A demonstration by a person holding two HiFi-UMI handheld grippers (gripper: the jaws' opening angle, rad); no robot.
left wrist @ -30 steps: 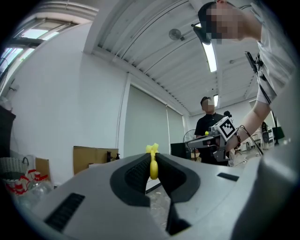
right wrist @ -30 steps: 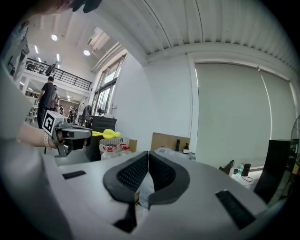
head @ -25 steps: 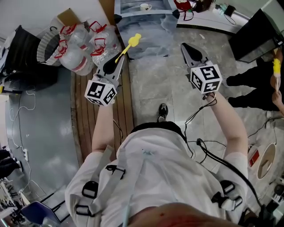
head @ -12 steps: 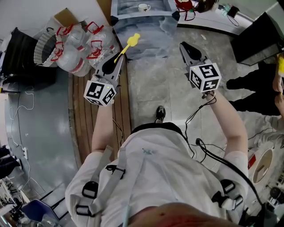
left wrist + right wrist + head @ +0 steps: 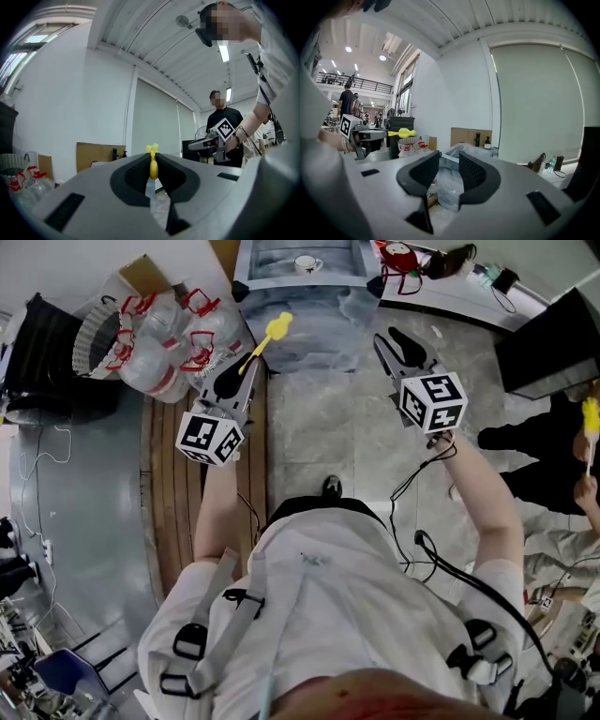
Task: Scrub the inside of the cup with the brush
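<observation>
A white cup (image 5: 306, 263) stands on a plastic-covered table (image 5: 300, 306) ahead of me, beyond both grippers. My left gripper (image 5: 246, 367) is shut on the thin handle of a yellow brush (image 5: 274, 331), whose head points toward the table. In the left gripper view the brush (image 5: 153, 165) sits pinched between the dark pads, its tuft sticking up past them. My right gripper (image 5: 388, 337) hovers to the right at about the same height; its jaws are opening and nothing is between them (image 5: 449, 161). The right gripper view also catches the brush (image 5: 406, 133) off to the left.
Bundles of water bottles (image 5: 173, 324) and a wire basket (image 5: 94, 338) stand at the left beside a wooden floor strip (image 5: 173, 512). A counter with a red object (image 5: 398, 254) runs behind the table. A dark cabinet (image 5: 553, 329) and another person (image 5: 562, 442) are at the right.
The right gripper's jaws have parted from shut. The table with the cup has slid lower in the head view, closer to both grippers. The left gripper still holds the brush.
</observation>
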